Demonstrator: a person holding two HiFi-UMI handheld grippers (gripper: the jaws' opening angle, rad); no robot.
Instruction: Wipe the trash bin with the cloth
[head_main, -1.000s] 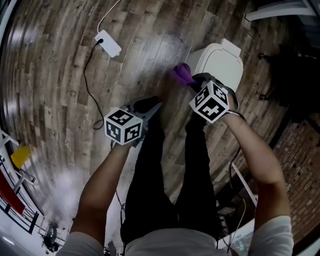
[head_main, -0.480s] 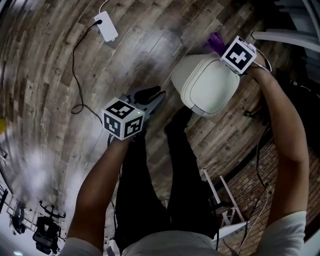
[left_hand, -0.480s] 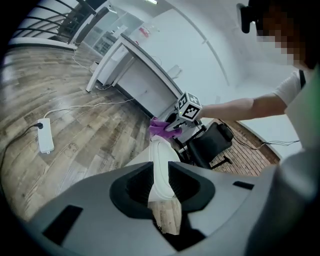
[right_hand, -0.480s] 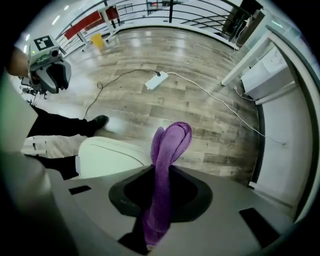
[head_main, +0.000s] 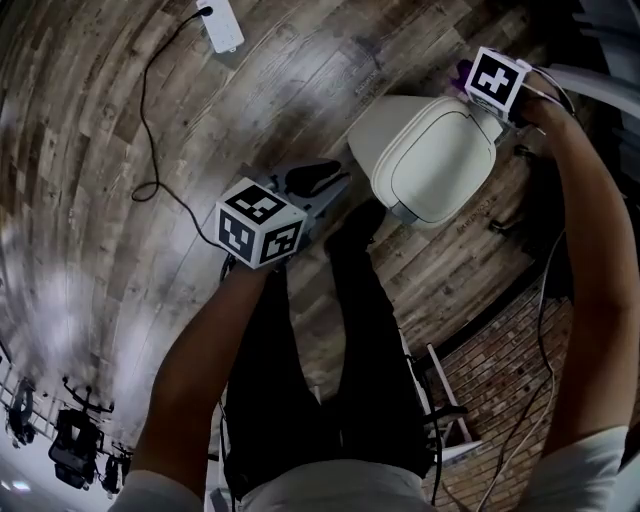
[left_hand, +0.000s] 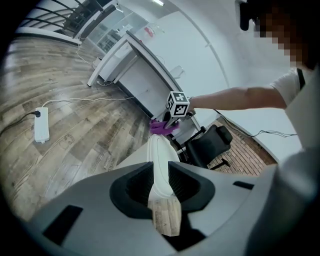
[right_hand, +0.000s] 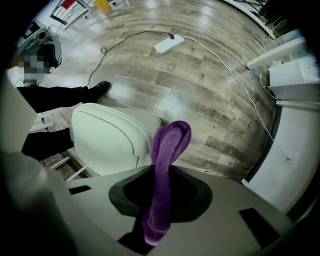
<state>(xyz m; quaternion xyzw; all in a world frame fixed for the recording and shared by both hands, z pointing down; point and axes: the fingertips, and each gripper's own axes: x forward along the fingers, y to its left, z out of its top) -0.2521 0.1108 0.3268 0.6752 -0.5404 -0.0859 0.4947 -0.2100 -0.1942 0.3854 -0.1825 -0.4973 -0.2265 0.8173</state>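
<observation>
My right hand-held gripper (right_hand: 159, 192) is pinching the long purple fuzzy cloth (right_hand: 167, 145) tight; the cloth loops up out of the jaws in the middle of the right gripper view. The white plastic trash bin with the rounded lid (head_main: 430, 160) stands on the wooden floor (head_main: 120, 120), at the upper right of the head view. I think I am just about to wipe its far edge; next I must press the cloth down on the lid and rub across. My left hand-held gripper (left_hand: 160, 187) is spread a little and holds nothing. I cannot tell if the cloth touches the bin. In the head view my right hand-held gripper hides nearly all the cloth; the lid hides the bin's sides.
</observation>
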